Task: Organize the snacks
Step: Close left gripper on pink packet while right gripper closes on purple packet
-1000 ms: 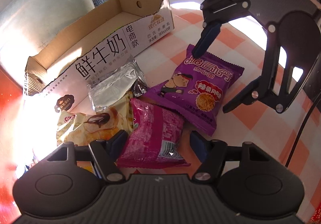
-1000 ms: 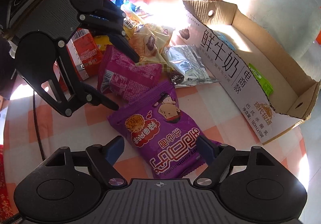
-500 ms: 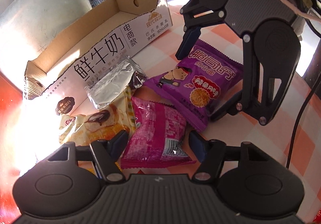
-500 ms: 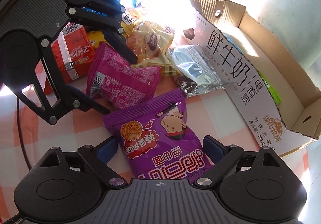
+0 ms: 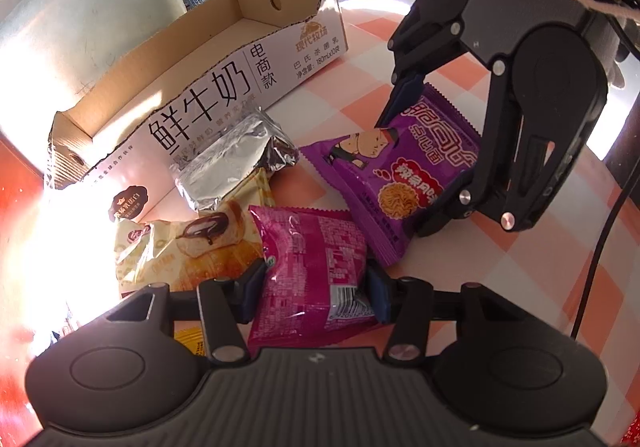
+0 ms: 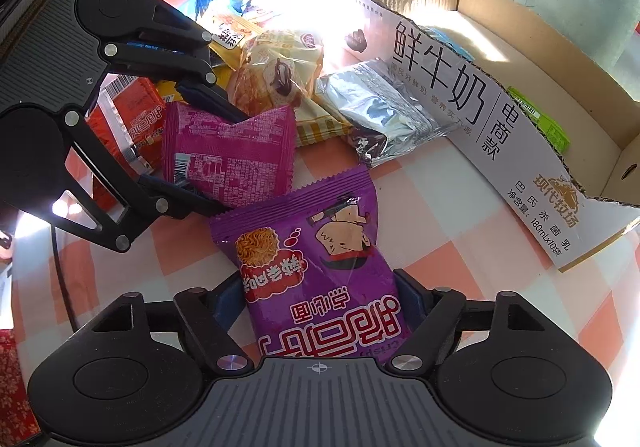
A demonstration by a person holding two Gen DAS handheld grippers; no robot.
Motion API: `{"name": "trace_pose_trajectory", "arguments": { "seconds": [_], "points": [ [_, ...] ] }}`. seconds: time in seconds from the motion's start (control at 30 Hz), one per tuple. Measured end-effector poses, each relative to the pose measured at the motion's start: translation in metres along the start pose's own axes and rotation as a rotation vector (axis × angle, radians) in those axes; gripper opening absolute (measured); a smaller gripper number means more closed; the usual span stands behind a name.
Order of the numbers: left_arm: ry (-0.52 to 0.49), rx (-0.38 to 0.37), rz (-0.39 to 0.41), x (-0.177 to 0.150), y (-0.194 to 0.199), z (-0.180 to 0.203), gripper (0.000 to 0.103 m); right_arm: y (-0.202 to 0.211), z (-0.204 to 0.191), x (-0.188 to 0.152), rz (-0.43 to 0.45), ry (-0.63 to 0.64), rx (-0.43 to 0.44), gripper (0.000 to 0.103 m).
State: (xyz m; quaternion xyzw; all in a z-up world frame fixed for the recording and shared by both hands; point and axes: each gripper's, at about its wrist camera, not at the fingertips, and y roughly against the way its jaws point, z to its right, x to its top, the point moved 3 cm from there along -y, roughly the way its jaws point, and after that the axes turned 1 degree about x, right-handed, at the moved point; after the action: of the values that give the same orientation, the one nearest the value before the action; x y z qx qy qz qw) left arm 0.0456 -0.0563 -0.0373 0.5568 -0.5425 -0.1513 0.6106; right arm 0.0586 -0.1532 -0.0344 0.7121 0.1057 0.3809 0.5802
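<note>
A magenta snack packet point(image 5: 316, 267) lies on the checked tablecloth. My left gripper point(image 5: 316, 287) is shut on its sides; it also shows in the right wrist view point(image 6: 228, 163). A purple noodle-snack packet point(image 6: 316, 259) lies beside it. My right gripper point(image 6: 320, 299) is shut on it, and the packet shows between the right fingers in the left wrist view point(image 5: 404, 183). A long open cardboard milk box point(image 5: 224, 87) stands behind the snacks; in the right wrist view point(image 6: 460, 95) it holds a green packet point(image 6: 540, 123).
A silver foil packet point(image 5: 236, 163) and a chocolate bread packet point(image 5: 188, 247) lie against the box front. Red point(image 6: 132, 127) and yellow point(image 6: 232, 35) packets sit behind the left gripper. A pale chair back point(image 5: 92, 31) stands beyond the box.
Both grippers moved forward over their packets and closed: the left on the magenta packet, the right on the purple one.
</note>
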Motion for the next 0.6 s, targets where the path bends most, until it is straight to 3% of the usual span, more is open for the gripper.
{"name": "trace_pose_trajectory", "arguments": {
  "seconds": [0.13,0.37,0.6],
  "points": [
    [-0.001,0.011,-0.003,0.001,0.0,0.002,0.052,0.001,-0.005,0.001,0.001,0.008,-0.013,0.071],
    [0.065,0.025,-0.018,0.004,0.002,-0.005,0.041,0.006,-0.014,0.002,0.008,0.051,-0.037,0.069],
    [0.085,0.029,0.021,0.007,0.016,-0.001,0.041,0.016,-0.015,0.005,0.045,0.054,-0.048,0.065]
  ]
}}
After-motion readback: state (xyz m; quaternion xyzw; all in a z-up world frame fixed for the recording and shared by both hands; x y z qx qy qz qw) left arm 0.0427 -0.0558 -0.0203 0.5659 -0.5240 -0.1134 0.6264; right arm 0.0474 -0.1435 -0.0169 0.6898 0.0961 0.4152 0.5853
